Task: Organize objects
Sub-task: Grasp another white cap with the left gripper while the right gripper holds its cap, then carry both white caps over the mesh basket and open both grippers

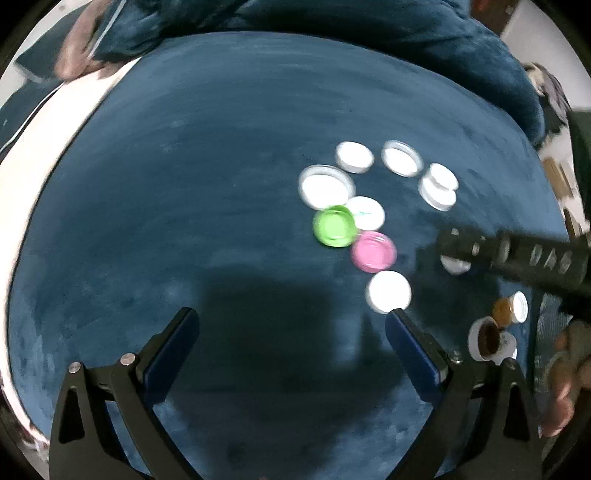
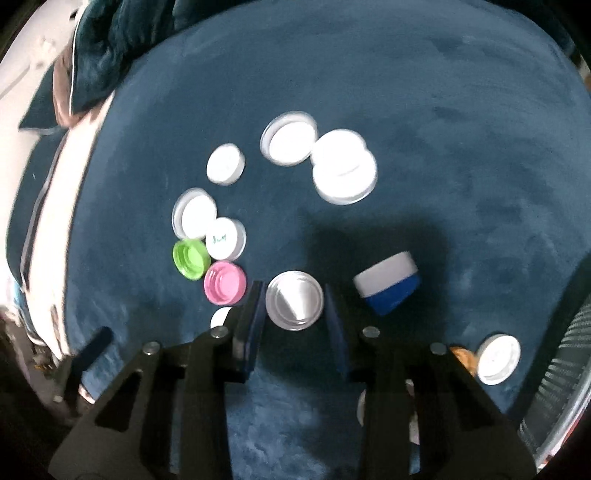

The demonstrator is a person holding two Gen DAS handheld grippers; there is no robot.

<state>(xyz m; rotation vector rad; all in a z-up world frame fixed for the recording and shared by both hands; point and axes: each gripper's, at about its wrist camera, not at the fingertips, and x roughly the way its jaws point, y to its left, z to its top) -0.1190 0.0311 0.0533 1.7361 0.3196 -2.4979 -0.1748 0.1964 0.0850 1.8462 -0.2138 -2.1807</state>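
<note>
Several bottle caps and jar lids lie on a dark blue velvet surface (image 1: 184, 184). A green cap (image 1: 334, 226) and a pink cap (image 1: 373, 251) sit among white lids; both also show in the right wrist view, green (image 2: 190, 259) and pink (image 2: 224, 282). My right gripper (image 2: 294, 306) holds a silver-white lid (image 2: 294, 305) between its fingers. A blue jar with a white lid (image 2: 388, 288) lies tilted just right of it. My left gripper (image 1: 291, 325) is open and empty, over bare velvet, with a white lid (image 1: 388, 291) at its right fingertip.
Small jars with brown contents (image 1: 491, 338) stand at the right, also seen beside a white lid (image 2: 498, 358). Blue cushions (image 1: 369, 22) lie at the back. A white edge (image 1: 55, 122) borders the left. A mesh object (image 2: 565, 387) sits far right.
</note>
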